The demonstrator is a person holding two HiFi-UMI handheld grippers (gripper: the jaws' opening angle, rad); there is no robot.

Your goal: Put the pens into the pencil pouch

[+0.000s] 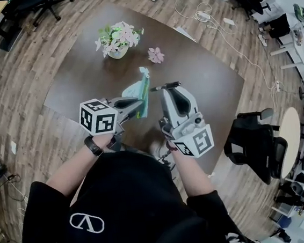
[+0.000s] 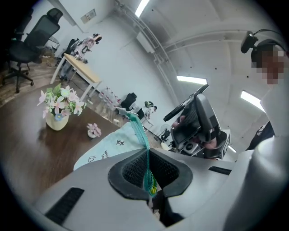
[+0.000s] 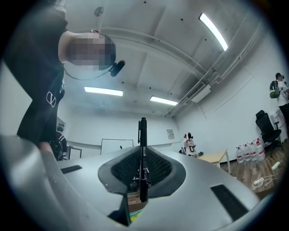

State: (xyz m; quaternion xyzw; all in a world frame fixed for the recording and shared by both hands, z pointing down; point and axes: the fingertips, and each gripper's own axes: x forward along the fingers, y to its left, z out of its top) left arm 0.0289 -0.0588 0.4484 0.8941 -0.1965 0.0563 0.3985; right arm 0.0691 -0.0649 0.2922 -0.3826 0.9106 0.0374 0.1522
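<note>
My left gripper (image 1: 138, 105) is shut on the teal mesh edge of a pale blue pencil pouch (image 1: 139, 91), which it holds up above the table. In the left gripper view the pouch (image 2: 113, 145) hangs away from the pinched jaws (image 2: 148, 175). My right gripper (image 1: 171, 89) stands just right of the pouch, tilted upward and shut on a black pen (image 1: 165, 86). The right gripper view shows the pen (image 3: 143, 149) upright between the jaws (image 3: 143, 173), cap end up. From the left gripper view the right gripper (image 2: 198, 124) and its pen (image 2: 185, 104) are close by, beyond the pouch.
A vase of pink and white flowers (image 1: 116, 40) and a small pink flower (image 1: 156, 54) stand on the dark brown table (image 1: 78, 88) at its far side. A black office chair (image 1: 256, 146) is to the right of the table, with a cable on the floor behind.
</note>
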